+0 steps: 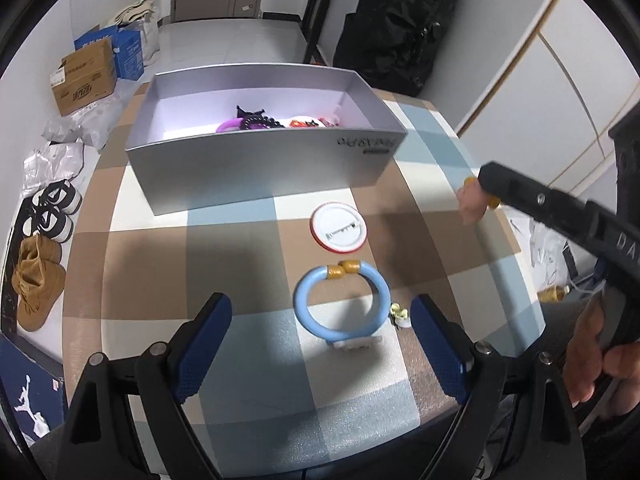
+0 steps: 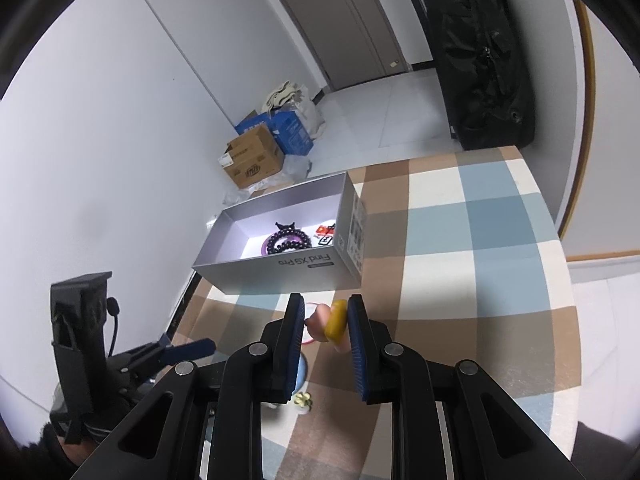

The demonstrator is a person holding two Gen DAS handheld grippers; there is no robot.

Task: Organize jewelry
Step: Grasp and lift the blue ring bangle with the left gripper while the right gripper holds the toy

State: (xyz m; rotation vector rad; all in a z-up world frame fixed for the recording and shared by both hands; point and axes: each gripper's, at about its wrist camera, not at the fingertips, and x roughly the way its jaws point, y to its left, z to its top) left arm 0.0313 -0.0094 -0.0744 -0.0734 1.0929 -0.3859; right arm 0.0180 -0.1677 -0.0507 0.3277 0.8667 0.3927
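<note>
Closest to the lens, the left gripper (image 1: 322, 354) hangs wide open with nothing in it, right over a light blue bangle (image 1: 341, 304) lying flat near the table's (image 1: 248, 264) front edge. A white round lid (image 1: 339, 227) lies just beyond. The right gripper (image 2: 324, 332) is pinching a pink-and-yellow ring piece (image 2: 334, 322) up off the checkered cloth. The grey box (image 1: 264, 140) at the far edge has beads and trinkets inside.
</note>
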